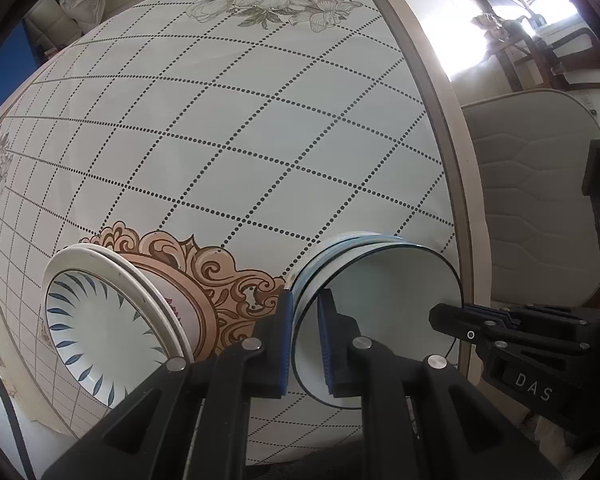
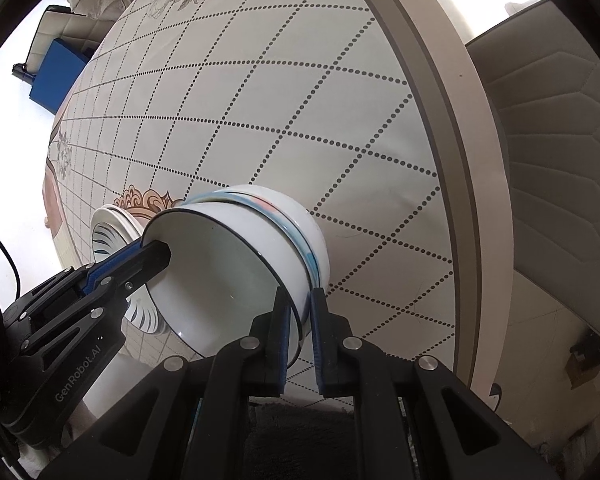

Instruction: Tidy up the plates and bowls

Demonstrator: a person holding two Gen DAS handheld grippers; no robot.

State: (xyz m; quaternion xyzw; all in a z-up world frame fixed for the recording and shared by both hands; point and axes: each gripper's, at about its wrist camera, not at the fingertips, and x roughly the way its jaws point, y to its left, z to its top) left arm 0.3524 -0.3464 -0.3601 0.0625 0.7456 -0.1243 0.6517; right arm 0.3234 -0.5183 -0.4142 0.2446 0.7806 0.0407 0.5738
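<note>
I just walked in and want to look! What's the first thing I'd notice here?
You'd spot the white bowl with a thin dark rim, top of a small bowl stack near the table's edge, pinched on opposite sides by the left tool and the right tool. Next to it sits a stack of plates with blue leaf marks. Underneath spreads a tablecloth with dotted diamonds and big flowers.

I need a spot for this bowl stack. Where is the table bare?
Bare cloth runs from the bowl stack and plate stack to the far flower print, right to the table edge. It is crowded only near both grippers, where the stacks sit close together.
</note>
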